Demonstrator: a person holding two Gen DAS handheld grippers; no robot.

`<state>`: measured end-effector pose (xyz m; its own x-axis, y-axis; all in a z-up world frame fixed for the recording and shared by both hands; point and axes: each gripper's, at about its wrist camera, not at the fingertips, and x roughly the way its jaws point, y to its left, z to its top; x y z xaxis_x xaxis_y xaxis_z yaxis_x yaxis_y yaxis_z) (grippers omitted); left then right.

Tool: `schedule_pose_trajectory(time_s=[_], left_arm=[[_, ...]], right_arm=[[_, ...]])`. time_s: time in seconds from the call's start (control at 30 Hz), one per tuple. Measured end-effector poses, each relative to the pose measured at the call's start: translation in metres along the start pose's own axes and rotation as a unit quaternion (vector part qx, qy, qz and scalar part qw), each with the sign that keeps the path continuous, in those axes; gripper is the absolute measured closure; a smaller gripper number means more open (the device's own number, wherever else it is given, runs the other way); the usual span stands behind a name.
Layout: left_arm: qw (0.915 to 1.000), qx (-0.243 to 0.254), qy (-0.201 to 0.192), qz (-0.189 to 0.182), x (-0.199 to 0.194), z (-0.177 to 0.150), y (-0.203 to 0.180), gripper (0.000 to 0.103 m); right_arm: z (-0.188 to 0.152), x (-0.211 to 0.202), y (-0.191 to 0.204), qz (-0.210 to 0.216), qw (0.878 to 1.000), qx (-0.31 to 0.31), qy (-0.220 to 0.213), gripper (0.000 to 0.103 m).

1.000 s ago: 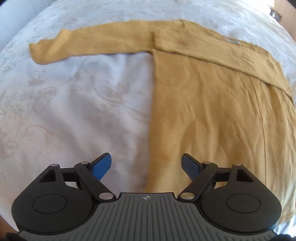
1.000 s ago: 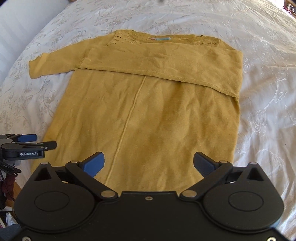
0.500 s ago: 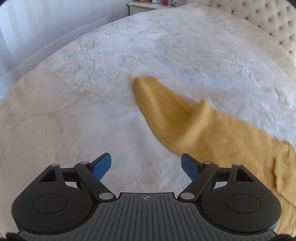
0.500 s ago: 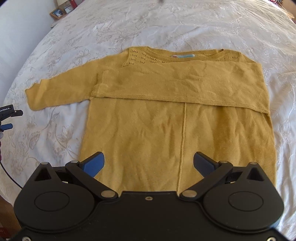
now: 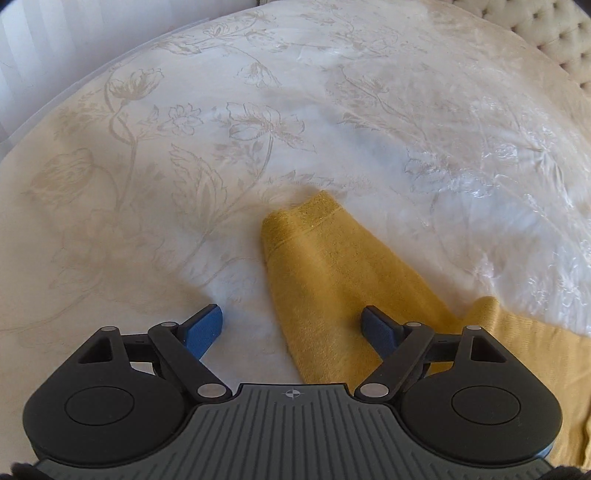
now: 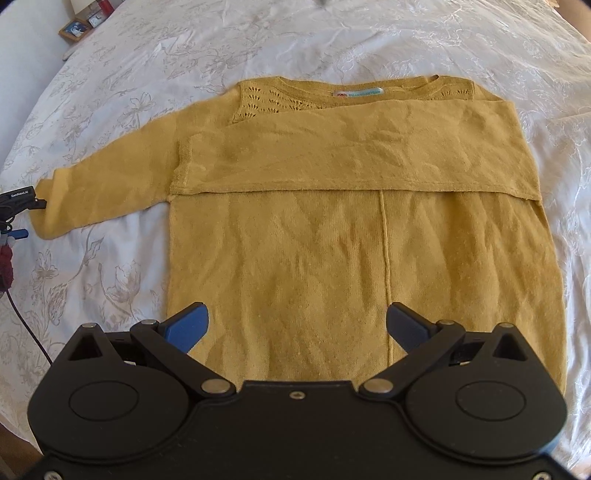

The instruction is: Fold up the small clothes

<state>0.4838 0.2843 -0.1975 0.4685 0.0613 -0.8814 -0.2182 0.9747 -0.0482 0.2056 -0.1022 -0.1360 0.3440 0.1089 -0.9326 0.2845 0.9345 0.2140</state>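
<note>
A mustard-yellow sweater (image 6: 332, 240) lies flat on the bed, neck label at the far end. One sleeve (image 6: 369, 155) is folded across the chest. The other sleeve (image 6: 110, 177) stretches out to the left. My left gripper (image 5: 291, 317) hovers over that sleeve's cuff end (image 5: 325, 258); its jaws are closing, with the sleeve lying between and under the blue pads, untouched by them. It also shows at the edge of the right wrist view, as the left gripper (image 6: 27, 218) beside the cuff. My right gripper (image 6: 297, 314) stands open above the sweater's lower body.
A white bedspread (image 5: 184, 166) with a floral pattern covers the bed. A tufted headboard (image 5: 546, 33) is at the far right of the left wrist view. A picture frame (image 6: 75, 29) stands beyond the bed. A dark cable (image 6: 26, 325) hangs at the left edge.
My left gripper has swept from the sweater's side out along the stretched sleeve to its cuff. The right gripper has shifted so the sweater sits centred and nearer.
</note>
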Motion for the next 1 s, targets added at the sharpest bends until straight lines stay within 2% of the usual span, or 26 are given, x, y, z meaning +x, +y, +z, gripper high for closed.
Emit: schedule_pose_trajectory(time_s=[0.07, 0.13, 0.17, 0.2, 0.23, 0.43, 0.6, 0.67, 0.73, 0.8, 0.83, 1.0], left_arm=[[0.9998, 0.01, -0.019, -0.005, -0.001, -0.001, -0.002, 0.043], [0.9996, 0.014, -0.025, -0.003, -0.004, -0.001, -0.003, 0.069], [0.9995, 0.011, -0.026, -0.011, -0.007, -0.001, -0.002, 0.076], [0.9993, 0.006, -0.029, -0.023, -0.011, 0.0, -0.001, 0.089], [0.9987, -0.001, -0.036, -0.036, -0.018, 0.0, 0.001, 0.09], [0.9917, 0.003, -0.11, -0.067, -0.077, 0.003, -0.003, 0.09], [0.9793, 0.013, -0.174, -0.103, -0.133, 0.008, -0.017, 0.091], [0.9806, 0.015, -0.17, -0.096, -0.141, 0.009, -0.024, 0.088], [0.9856, 0.002, -0.149, -0.081, -0.135, 0.006, -0.025, 0.075], [0.9893, -0.02, -0.124, -0.074, -0.123, -0.002, -0.02, 0.071], [0.9907, -0.025, -0.11, -0.076, -0.113, -0.006, -0.017, 0.065], [0.9961, 0.001, -0.068, -0.056, -0.077, -0.016, -0.011, 0.053]], right_arm=[[0.003, 0.002, 0.004, 0.0, 1.0, -0.007, 0.003, 0.001], [0.004, 0.004, 0.009, 0.001, 1.0, -0.015, 0.004, 0.001], [0.005, 0.005, 0.011, 0.002, 1.0, -0.017, 0.005, 0.001], [0.005, 0.005, 0.013, 0.004, 1.0, -0.02, 0.006, 0.001], [0.005, 0.005, 0.014, 0.007, 1.0, -0.023, 0.006, 0.001], [0.0, 0.002, 0.014, 0.019, 0.999, -0.033, 0.001, 0.001], [-0.007, -0.002, 0.006, 0.035, 0.999, -0.027, -0.007, 0.001], [-0.01, -0.002, 0.001, 0.044, 0.999, -0.027, -0.008, 0.001], [-0.011, -0.004, -0.003, 0.048, 0.998, -0.03, -0.006, 0.001], [-0.011, -0.009, -0.007, 0.045, 0.998, -0.031, -0.014, 0.001], [-0.01, -0.012, -0.01, 0.041, 0.999, -0.028, -0.021, 0.001], [-0.01, -0.015, -0.022, 0.037, 0.999, 0.018, -0.028, 0.001]])
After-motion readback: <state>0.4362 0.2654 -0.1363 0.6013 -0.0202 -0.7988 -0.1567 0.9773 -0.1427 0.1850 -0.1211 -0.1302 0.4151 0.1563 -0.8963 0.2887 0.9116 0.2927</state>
